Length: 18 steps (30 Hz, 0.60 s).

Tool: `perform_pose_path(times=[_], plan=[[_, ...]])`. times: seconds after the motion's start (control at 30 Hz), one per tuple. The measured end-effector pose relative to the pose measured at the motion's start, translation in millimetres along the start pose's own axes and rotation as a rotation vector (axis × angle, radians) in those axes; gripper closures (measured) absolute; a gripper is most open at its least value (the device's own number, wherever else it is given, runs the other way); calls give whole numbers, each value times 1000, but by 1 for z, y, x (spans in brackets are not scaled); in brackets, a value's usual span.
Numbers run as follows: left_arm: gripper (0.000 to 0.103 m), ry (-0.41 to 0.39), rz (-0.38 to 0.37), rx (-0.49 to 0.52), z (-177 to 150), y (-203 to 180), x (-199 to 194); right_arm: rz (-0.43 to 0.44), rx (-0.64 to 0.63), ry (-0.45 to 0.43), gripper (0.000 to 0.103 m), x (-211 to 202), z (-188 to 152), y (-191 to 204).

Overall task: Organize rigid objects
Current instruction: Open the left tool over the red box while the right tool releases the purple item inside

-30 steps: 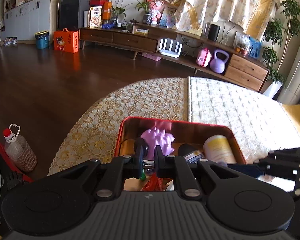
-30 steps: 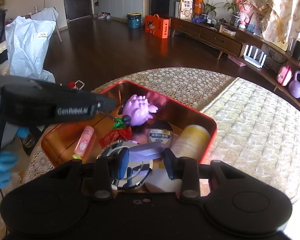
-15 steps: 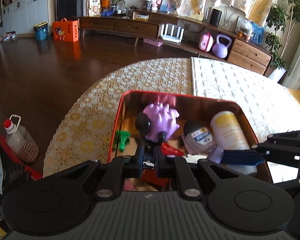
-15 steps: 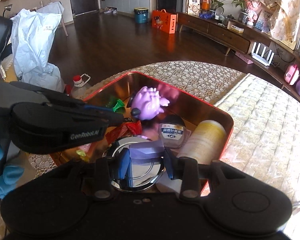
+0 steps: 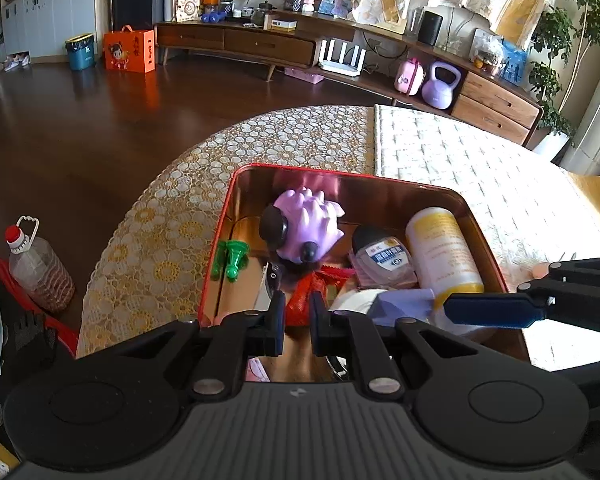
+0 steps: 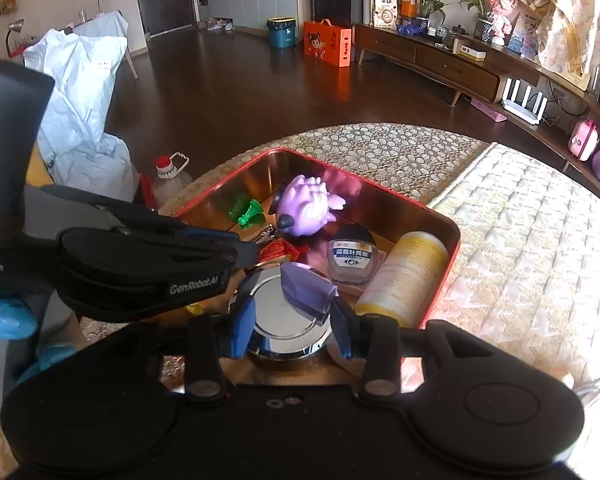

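Red-rimmed tin (image 5: 484, 220), copper inside, sits on the lace cloth (image 5: 156, 248) and collects the rigid items: purple spiky toy (image 5: 304, 226), green piece (image 5: 232, 256), small labelled jar (image 5: 384, 258), yellow-labelled bottle (image 5: 440, 248), round metal lid (image 6: 284, 320). My left gripper (image 5: 298, 316) hovers at the near wall, fingers a narrow gap apart, holding nothing. My right gripper (image 6: 292, 320) has its fingers spread either side of a purple block (image 6: 306, 290); whether they touch it I cannot tell. Free room lies only along the tin's left wall.
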<state>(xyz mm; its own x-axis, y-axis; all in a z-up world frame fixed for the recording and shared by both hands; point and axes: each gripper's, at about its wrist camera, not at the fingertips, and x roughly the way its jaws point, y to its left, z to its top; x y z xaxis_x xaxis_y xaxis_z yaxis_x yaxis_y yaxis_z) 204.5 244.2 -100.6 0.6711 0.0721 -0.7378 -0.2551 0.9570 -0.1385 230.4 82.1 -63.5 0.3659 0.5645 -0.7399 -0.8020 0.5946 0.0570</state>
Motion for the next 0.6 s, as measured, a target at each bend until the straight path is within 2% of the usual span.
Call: perform_pose_path(times=[0.17, 0.27, 0.33, 0.43, 0.6], plan=[[90, -2, -6, -3, -3, -4, -10, -1, 7, -11, 59, -13, -4, 1], [83, -8, -10, -1, -4, -6, -16, 3, 14, -18, 59, -20, -7, 1], [73, -13, -6, 2, -5, -8, -21, 6, 17, -22, 57, -25, -8, 1], [72, -21, 0, 15, -7, -13, -28, 12, 18, -26, 56, -33, -11, 3], [71, -30, -4, 24, -10, -20, -41, 14, 13, -59, 41, -50, -18, 5]])
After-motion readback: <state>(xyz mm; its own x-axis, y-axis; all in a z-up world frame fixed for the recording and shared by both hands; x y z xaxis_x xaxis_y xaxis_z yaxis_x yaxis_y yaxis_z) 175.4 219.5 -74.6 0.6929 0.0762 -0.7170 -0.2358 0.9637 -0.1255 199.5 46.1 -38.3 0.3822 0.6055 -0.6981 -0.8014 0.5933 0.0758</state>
